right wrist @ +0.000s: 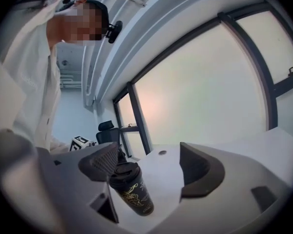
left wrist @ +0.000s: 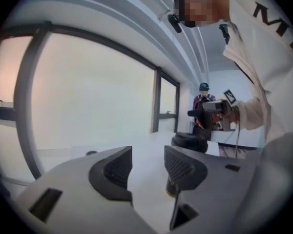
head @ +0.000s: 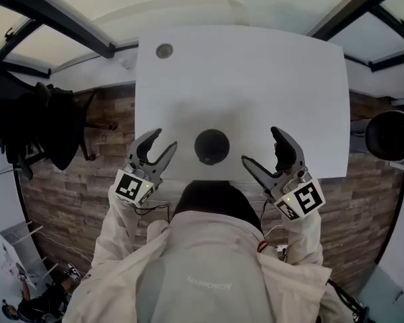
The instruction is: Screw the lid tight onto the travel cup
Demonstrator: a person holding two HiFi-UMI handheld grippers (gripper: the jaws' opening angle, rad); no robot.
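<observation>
A black travel cup (head: 211, 147) with a gold pattern stands upright near the front edge of the white table (head: 256, 79), its black lid (right wrist: 123, 172) sitting on top. My left gripper (head: 163, 140) hovers to the cup's left, jaws partly apart with nothing between them. My right gripper (head: 260, 145) hovers to the cup's right, jaws wide apart and empty. The right gripper view shows the cup (right wrist: 132, 189) beyond the left jaw of that gripper (right wrist: 147, 150), clear of both pads. In the left gripper view the lid (left wrist: 188, 140) shows past the right jaw of that gripper (left wrist: 149, 155).
A round cable hole (head: 164, 50) sits at the table's far left corner. Black office chairs stand left (head: 34, 120) and right (head: 387, 134) of the table on a wood-look floor. Large windows lie beyond the table. Another person (left wrist: 203, 99) stands far off.
</observation>
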